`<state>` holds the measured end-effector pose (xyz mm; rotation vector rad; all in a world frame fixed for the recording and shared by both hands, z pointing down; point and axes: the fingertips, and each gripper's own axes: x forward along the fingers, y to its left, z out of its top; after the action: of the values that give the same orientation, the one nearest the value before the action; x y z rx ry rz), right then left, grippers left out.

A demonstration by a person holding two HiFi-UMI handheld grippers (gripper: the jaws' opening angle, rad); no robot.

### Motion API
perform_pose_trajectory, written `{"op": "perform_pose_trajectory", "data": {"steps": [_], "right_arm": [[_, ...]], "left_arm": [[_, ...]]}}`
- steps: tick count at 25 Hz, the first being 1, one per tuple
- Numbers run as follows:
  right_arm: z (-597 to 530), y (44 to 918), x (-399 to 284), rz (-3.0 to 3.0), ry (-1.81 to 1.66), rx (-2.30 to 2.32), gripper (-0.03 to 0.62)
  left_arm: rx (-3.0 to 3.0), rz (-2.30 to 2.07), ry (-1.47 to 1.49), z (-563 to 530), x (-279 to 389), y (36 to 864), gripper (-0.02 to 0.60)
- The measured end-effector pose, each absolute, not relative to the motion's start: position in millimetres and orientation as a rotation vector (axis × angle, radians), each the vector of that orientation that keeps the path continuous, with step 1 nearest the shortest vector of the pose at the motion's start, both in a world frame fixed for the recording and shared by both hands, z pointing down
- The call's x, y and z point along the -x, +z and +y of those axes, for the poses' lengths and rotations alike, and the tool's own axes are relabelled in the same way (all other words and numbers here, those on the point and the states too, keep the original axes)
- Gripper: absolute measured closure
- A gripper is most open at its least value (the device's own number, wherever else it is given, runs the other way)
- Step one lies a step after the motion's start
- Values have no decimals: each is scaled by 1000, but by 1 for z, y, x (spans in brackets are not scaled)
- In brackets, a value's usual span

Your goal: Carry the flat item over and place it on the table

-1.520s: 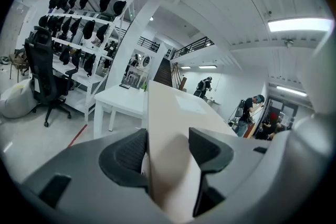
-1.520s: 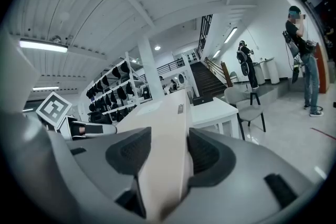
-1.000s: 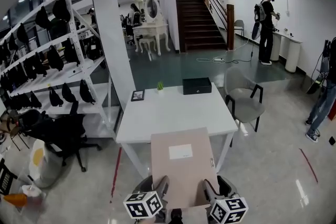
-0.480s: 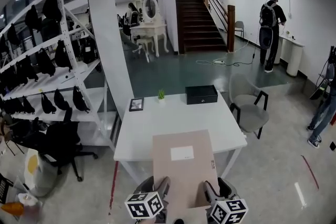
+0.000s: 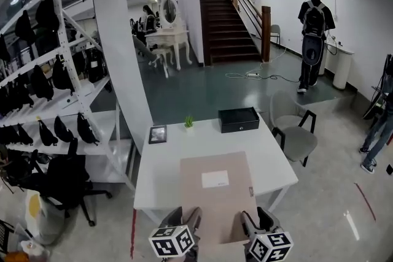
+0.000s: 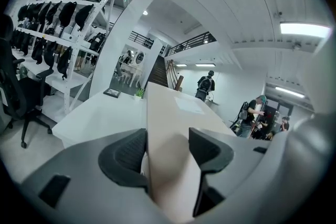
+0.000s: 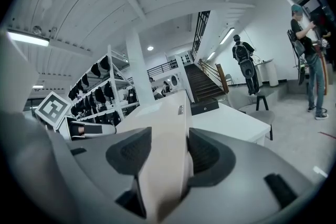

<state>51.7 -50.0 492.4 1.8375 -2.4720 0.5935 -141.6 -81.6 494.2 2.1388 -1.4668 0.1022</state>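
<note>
A flat beige cardboard box (image 5: 215, 193) with a white label hangs level over the near half of the white table (image 5: 166, 159). My left gripper (image 5: 188, 226) is shut on its near left edge, and my right gripper (image 5: 245, 227) is shut on its near right edge. In the left gripper view the box (image 6: 168, 128) runs forward between the dark pads (image 6: 126, 152). In the right gripper view the box (image 7: 168, 134) is pinched edge-on between the pads (image 7: 202, 152). The table (image 6: 100, 115) lies just below and ahead.
On the far end of the table stand a black case (image 5: 239, 119), a small green plant (image 5: 188, 123) and a framed picture (image 5: 157, 134). A grey chair (image 5: 295, 132) stands to the right, a shelf rack of bags (image 5: 49, 89) and a white pillar (image 5: 120, 52) to the left. A person (image 5: 314, 37) stands far back.
I have moved closer to the table, so the box now reaches further over its near half. Both grippers keep the same hold. The person at the back has walked leftward.
</note>
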Motion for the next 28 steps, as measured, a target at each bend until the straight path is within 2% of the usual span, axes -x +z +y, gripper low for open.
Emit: {"op": "perform_pose_trajectory", "data": {"steps": [28], "right_arm": [[-212,502,-53,-2494,611,-1807,391]], "left_arm": [[-2116,-1524,145,-238,142,506,328]]}}
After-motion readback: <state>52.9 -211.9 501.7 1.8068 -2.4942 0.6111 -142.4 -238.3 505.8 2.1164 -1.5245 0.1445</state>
